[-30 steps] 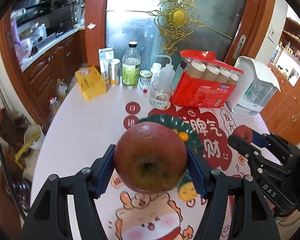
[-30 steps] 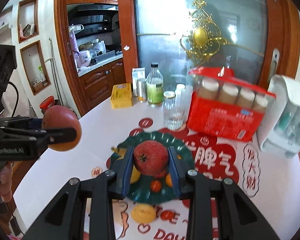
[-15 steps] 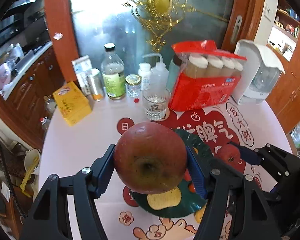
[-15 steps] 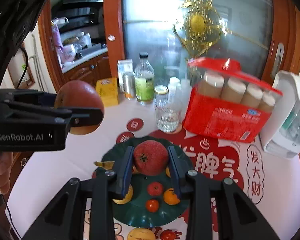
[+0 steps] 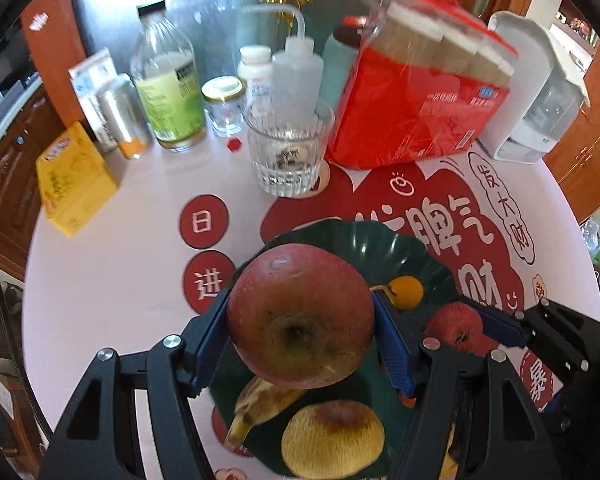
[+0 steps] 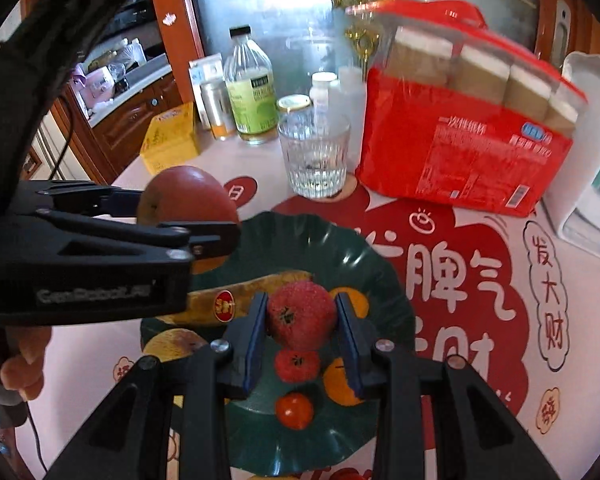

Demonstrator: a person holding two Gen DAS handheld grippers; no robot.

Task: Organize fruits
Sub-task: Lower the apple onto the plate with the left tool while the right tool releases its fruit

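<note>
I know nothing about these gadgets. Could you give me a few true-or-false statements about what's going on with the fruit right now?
1. The left hand-held gripper clamps a big apple. True.
2. The right hand-held gripper is empty. False: it grips a small red fruit.
3. The green plate has a banana on it. True.
4. The drinking glass lies tipped over. False: it stands upright.
5. The yellow box sits on the plate. False: it is on the table, apart from the plate.

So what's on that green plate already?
On the green plate lie a banana, a yellow pear, small oranges and tomatoes; the held fruits hide the rest.
</note>
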